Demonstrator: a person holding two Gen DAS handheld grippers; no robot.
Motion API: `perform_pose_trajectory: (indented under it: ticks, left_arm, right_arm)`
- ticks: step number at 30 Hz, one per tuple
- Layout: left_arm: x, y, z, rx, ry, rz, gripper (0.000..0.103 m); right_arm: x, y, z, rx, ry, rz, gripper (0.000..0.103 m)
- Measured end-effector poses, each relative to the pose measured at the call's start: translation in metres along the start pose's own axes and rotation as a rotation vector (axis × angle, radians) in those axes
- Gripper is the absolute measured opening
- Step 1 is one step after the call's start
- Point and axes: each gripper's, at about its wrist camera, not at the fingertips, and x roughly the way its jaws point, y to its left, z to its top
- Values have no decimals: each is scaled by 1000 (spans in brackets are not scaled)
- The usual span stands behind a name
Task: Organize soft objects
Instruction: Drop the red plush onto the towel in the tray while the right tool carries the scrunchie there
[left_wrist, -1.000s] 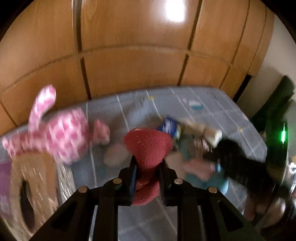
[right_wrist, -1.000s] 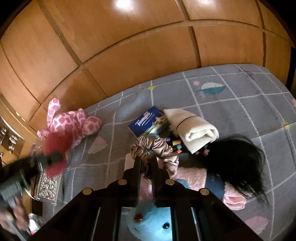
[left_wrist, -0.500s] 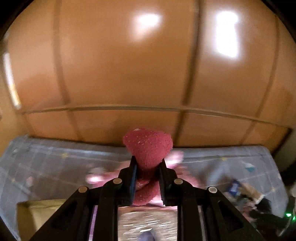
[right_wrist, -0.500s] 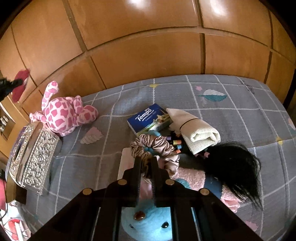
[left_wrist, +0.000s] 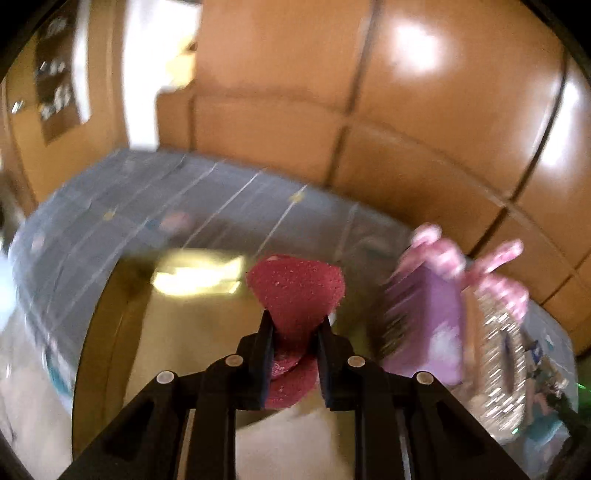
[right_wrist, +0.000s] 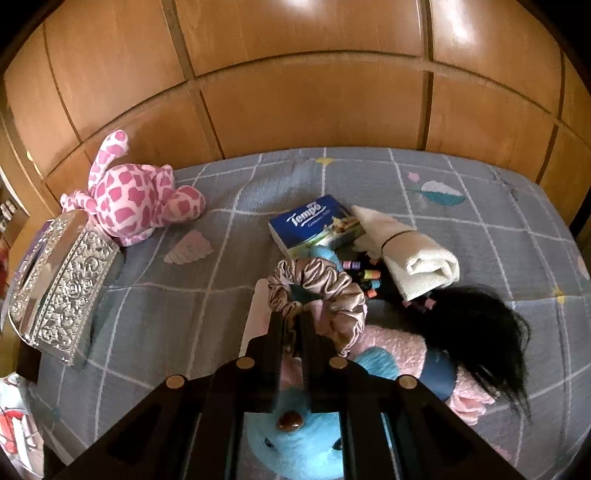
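My left gripper (left_wrist: 294, 325) is shut on a red speckled soft object (left_wrist: 295, 291), held above a shiny wooden surface (left_wrist: 177, 314) beside the bed. My right gripper (right_wrist: 291, 319) is shut on a beige satin scrunchie (right_wrist: 325, 286), just above the pile on the bed. The pile holds a blue plush toy (right_wrist: 295, 439), a pink fluffy cloth (right_wrist: 399, 343), a rolled cream towel (right_wrist: 413, 251), a black wig (right_wrist: 476, 328) and several small coloured hair ties (right_wrist: 369, 275). A pink spotted plush (right_wrist: 133, 195) lies at the bed's left.
A Tempo tissue pack (right_wrist: 314, 225) lies behind the scrunchie. An ornate silver box (right_wrist: 62, 284) stands at the bed's left edge, blurred in the left wrist view (left_wrist: 498, 354) beside a purple object (left_wrist: 424, 317). Wooden panels (right_wrist: 295, 92) back the grey checked bedspread (right_wrist: 166, 314).
My left gripper has swung left with the red object, away from the pile and past the pink plush, to above the wooden surface. The right gripper has stayed put on the scrunchie.
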Motion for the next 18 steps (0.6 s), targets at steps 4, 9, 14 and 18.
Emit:
perform_pose_trajectory:
  ticks: [4,9,14,18]
  left_arm:
    - [16,22,-32,-65,62,1,21]
    - [23,20,-57,-43,83,-8,24]
    - [20,19,-60,-37,68,-14,53]
    - [6,15,-62,3,29,6,69]
  right_arm:
    - [2,-1,-3,14,12,17,9]
    - [1,-5,-3,48,22,25,9]
    - [1,-1,-2,48,34,-33,9]
    - [-2,6,0,54,29,-55,7]
